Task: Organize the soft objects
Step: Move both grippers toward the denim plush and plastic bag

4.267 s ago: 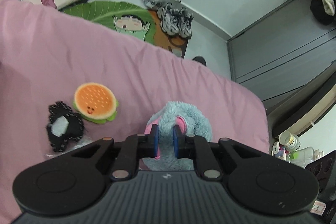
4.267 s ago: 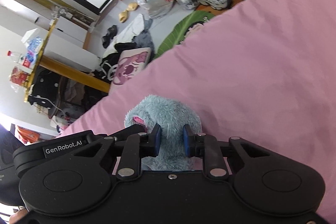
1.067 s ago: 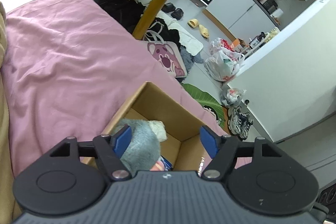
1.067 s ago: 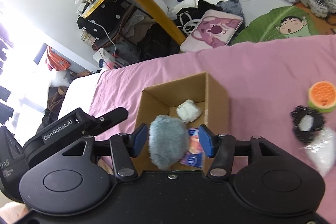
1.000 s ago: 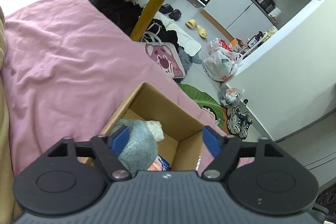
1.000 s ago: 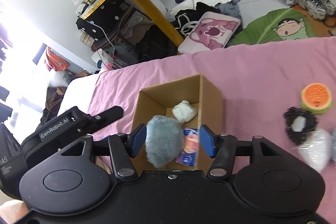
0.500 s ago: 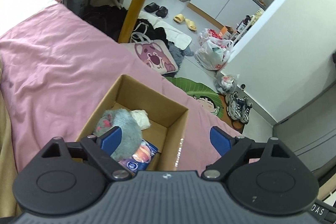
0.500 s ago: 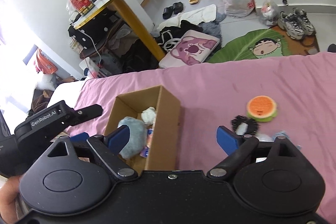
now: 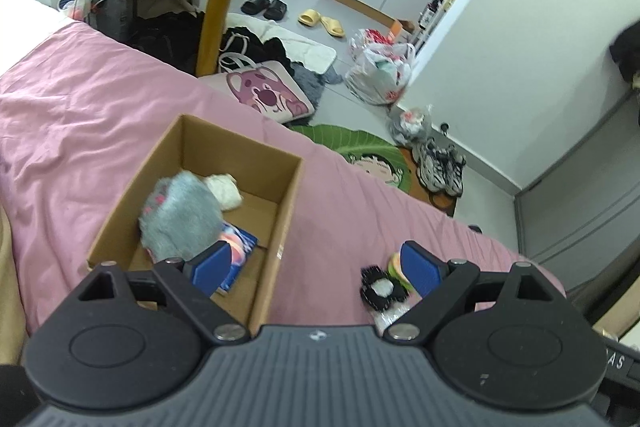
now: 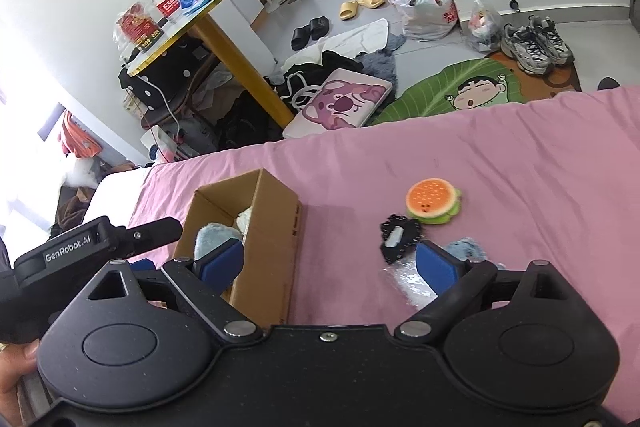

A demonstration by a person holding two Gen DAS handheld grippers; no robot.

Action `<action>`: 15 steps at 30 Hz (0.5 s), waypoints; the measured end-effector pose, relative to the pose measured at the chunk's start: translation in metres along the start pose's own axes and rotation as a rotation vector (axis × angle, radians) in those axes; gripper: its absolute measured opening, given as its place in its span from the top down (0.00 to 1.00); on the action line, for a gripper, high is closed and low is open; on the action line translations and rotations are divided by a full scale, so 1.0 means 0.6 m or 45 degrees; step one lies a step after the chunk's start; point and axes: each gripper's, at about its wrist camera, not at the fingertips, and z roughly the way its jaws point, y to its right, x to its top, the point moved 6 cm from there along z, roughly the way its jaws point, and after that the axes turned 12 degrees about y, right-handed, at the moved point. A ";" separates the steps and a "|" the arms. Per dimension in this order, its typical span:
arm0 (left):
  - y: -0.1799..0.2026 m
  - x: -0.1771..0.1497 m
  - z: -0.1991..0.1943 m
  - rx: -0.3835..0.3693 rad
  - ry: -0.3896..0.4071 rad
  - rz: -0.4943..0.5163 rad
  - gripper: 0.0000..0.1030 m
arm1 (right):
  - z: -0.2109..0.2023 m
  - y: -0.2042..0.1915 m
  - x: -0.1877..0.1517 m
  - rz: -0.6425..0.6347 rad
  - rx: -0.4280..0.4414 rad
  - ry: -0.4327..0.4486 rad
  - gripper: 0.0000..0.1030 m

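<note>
Both tools, left tool [image 9: 316, 263] and right tool [image 10: 328, 263], stand wide apart and empty. The grey plush [image 9: 180, 215] lies inside the cardboard box [image 9: 288, 195] on the pink bed [image 10: 500, 155]. The burger toy [image 10: 433, 201] rests outside it.

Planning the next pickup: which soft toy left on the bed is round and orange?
The burger plush, with orange top and green rim; the black-and-white plush beside it is dark and jagged-edged.

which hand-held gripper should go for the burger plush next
Probably the right hand-held gripper. It is open and empty, and the burger plush lies in plain view ahead of it on the pink sheet. The left hand-held gripper, also open, faces the cardboard box, with the burger half hidden behind its finger.
</note>
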 end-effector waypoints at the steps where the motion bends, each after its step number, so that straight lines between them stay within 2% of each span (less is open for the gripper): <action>1: 0.006 -0.005 -0.001 -0.001 -0.007 0.008 0.12 | -0.002 0.006 -0.001 0.001 -0.001 0.000 0.08; 15: 0.073 -0.068 0.002 0.042 -0.064 0.127 0.12 | -0.021 0.071 -0.008 -0.010 0.001 -0.055 0.08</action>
